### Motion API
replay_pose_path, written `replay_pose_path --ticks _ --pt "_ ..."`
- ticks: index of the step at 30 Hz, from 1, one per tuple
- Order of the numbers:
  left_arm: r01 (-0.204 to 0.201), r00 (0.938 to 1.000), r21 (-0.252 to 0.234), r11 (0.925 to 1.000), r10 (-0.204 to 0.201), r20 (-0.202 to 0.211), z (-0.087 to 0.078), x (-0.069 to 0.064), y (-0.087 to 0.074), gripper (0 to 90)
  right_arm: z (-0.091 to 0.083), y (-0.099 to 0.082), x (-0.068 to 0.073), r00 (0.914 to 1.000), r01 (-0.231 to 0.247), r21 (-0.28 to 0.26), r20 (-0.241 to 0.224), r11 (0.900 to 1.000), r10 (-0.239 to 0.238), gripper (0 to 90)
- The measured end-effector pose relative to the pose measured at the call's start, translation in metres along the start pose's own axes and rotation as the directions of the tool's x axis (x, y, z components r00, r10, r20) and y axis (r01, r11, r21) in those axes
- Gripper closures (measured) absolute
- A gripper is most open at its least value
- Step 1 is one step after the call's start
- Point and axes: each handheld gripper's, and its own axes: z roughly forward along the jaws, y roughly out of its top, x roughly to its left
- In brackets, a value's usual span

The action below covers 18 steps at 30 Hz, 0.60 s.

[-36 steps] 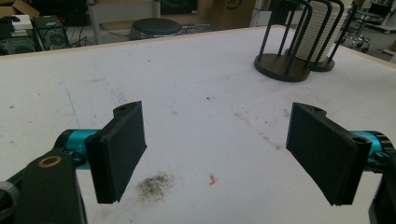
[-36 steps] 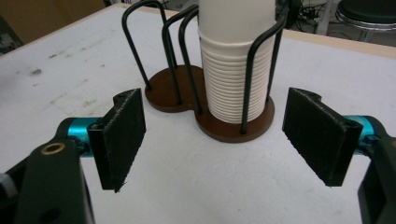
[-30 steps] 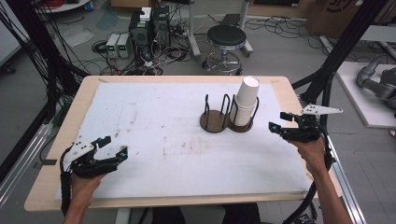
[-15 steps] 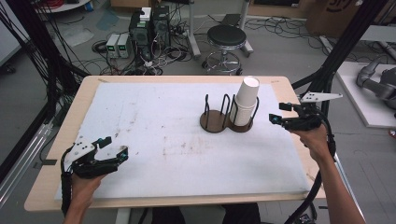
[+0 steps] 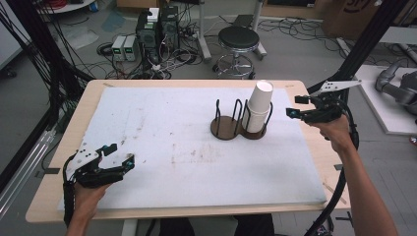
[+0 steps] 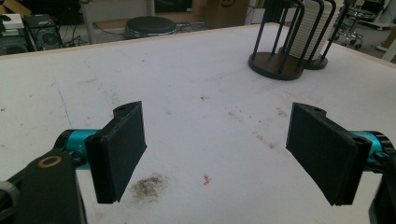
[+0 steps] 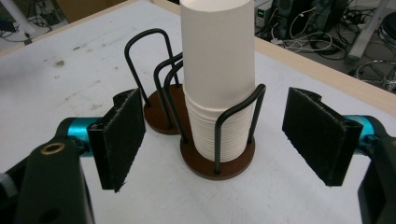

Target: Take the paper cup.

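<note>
Lab: floor cables (image 5: 59, 73), computer towers (image 5: 157, 24)

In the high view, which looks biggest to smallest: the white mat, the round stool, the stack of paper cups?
1. White mat, by far the largest.
2. Round stool.
3. Stack of paper cups.
The stool stands farther from the camera, so its lead over the cups is unsure.

High view looks down on table (image 5: 147, 123); tongs views sit low, sharing cup rack (image 7: 217, 158)

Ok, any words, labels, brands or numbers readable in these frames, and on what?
None can be read.
Brown cardboard box behind the table, high view: dark printed marks, cut off and too blurred to read.
White paper cup stack: plain, no print.
Black computer towers on the floor: no legible label.
</note>
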Motion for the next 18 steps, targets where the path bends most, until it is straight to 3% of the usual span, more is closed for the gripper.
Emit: replay_pose_path --ticks 18 --pt "-0.021 0.9997 0.006 0.9998 0.021 0.013 -0.001 -0.007 0.002 19.6 0.009 0.036 -0.025 0.9974 0.05 0.087 -0.056 0.9949 -0.045 21.8"
